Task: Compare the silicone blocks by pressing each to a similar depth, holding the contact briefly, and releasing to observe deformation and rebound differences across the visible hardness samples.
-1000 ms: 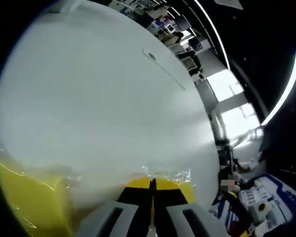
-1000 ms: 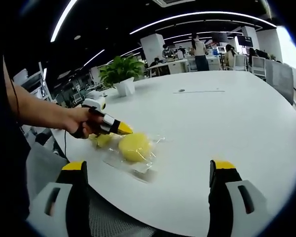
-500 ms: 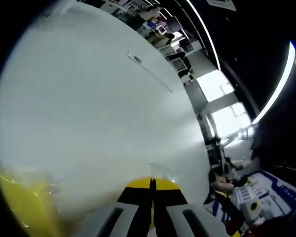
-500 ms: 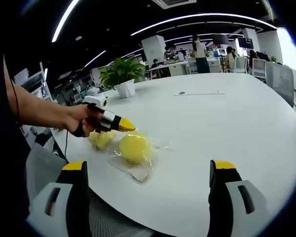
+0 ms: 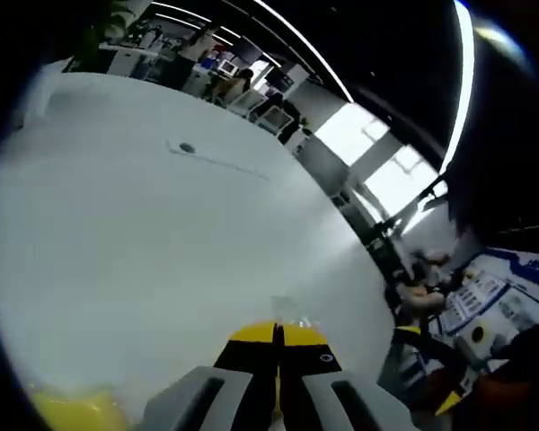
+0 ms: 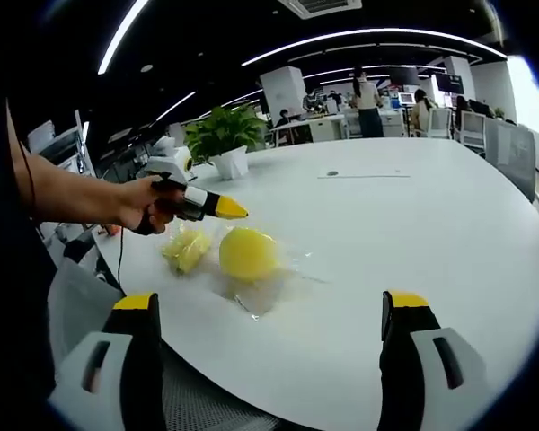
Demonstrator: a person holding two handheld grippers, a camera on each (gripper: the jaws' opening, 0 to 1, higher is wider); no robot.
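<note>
Lying below left gripper (image 6: 236, 212) fingers, yellow silicone block (image 6: 247, 252), bagged

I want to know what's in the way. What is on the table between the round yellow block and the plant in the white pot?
In the right gripper view, the left gripper hovers between the round yellow block and the potted plant; the rest is bare white table.

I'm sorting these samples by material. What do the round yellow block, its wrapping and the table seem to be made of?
The round yellow block looks like soft matte silicone or rubber: smooth, rounded, no sharp highlights. Its wrapping looks like thin clear plastic film, crinkled and glinting. The table looks like a hard white laminate or painted top, smooth with a faint sheen; which one is not clear.
</note>
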